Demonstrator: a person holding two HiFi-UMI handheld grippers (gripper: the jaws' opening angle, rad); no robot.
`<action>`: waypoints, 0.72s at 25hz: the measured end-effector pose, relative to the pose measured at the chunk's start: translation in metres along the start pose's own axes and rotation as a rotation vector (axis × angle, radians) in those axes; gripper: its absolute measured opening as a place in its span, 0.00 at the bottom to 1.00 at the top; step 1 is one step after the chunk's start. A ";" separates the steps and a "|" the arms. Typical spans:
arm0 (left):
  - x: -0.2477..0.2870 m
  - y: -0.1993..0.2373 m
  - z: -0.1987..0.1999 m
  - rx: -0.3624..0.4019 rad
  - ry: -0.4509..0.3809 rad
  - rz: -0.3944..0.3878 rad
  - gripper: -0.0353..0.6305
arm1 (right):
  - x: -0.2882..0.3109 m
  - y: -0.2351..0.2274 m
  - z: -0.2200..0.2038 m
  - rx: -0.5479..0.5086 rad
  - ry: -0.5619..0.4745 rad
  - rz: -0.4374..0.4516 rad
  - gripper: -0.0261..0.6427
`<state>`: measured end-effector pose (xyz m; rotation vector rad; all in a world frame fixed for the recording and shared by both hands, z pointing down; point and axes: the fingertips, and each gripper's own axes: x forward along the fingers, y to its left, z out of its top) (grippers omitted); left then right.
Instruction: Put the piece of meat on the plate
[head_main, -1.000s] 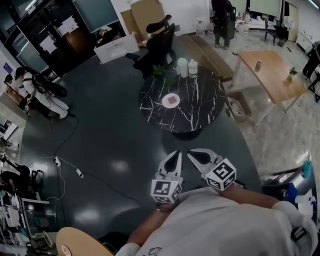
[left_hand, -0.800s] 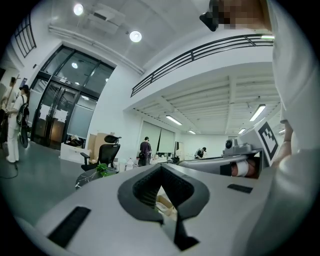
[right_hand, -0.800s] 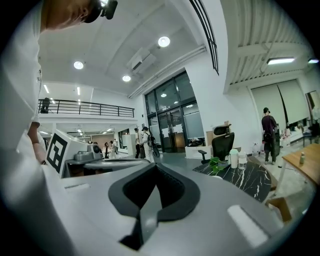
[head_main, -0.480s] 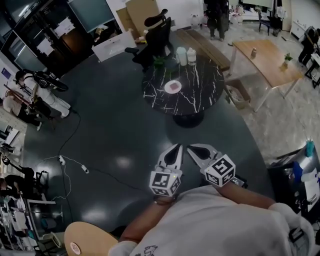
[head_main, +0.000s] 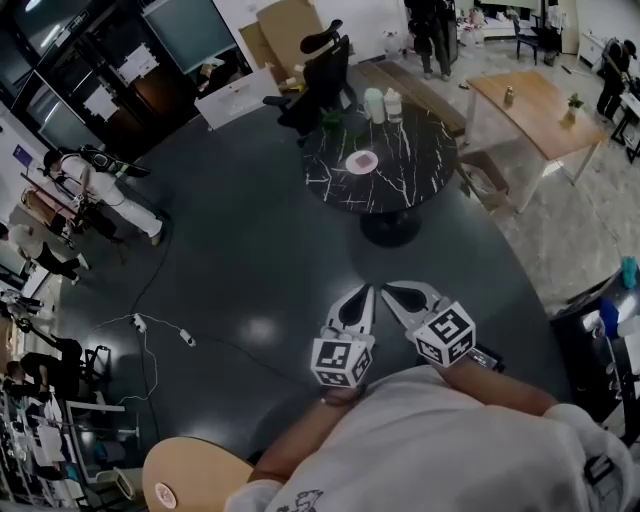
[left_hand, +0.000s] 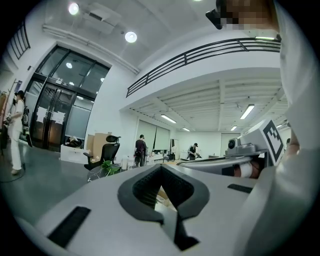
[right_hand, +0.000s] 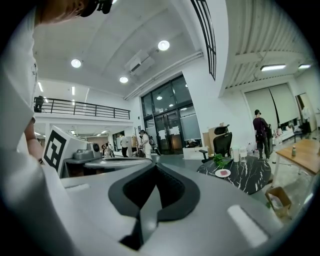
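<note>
Meat (head_main: 363, 160) reads in the head view as a small pinkish square on a round white plate (head_main: 353, 166). It is too small for me to judge its texture. The plate sits near the middle of a round black table (head_main: 410, 190) veined in white like marble, well apart from both grippers. Two pale lidded containers (head_main: 384, 103) and a leafy plant (head_main: 333, 121) stand at the table's far edge. A black office chair (head_main: 322, 72) is just behind them. The left gripper (head_main: 364, 292) and right gripper (head_main: 390, 291) are grey and leaf-shaped and hang side by side over glossy dark floor. They sit close to the wearer's pale shirt (head_main: 450, 440), which cuts off both wrists.

Left gripper view: the jaws are pressed together at tip and seam. Ribbed dark pads ring a diamond-shaped hollow with nothing in it, and only a beige sliver of background shows through. I cannot find the plate or table here. The other gripper's marker cube crosses at the right.

Right gripper view: the jaws are closed on each other and hold nothing. Beyond them to the right, the plate with its pink piece lies on the marbled top. The grey jaw body cuts off the table's near edge.
</note>
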<state>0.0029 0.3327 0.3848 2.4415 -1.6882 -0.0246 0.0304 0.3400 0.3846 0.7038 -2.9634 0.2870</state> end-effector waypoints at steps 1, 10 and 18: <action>-0.005 0.000 0.001 0.003 -0.004 -0.001 0.06 | 0.000 0.005 0.001 -0.003 -0.003 -0.001 0.04; -0.013 0.003 0.006 -0.004 -0.023 -0.011 0.06 | 0.005 0.014 0.005 -0.024 0.000 -0.015 0.04; -0.013 0.005 0.006 -0.020 -0.023 -0.014 0.06 | 0.008 0.011 0.008 -0.031 0.008 -0.026 0.04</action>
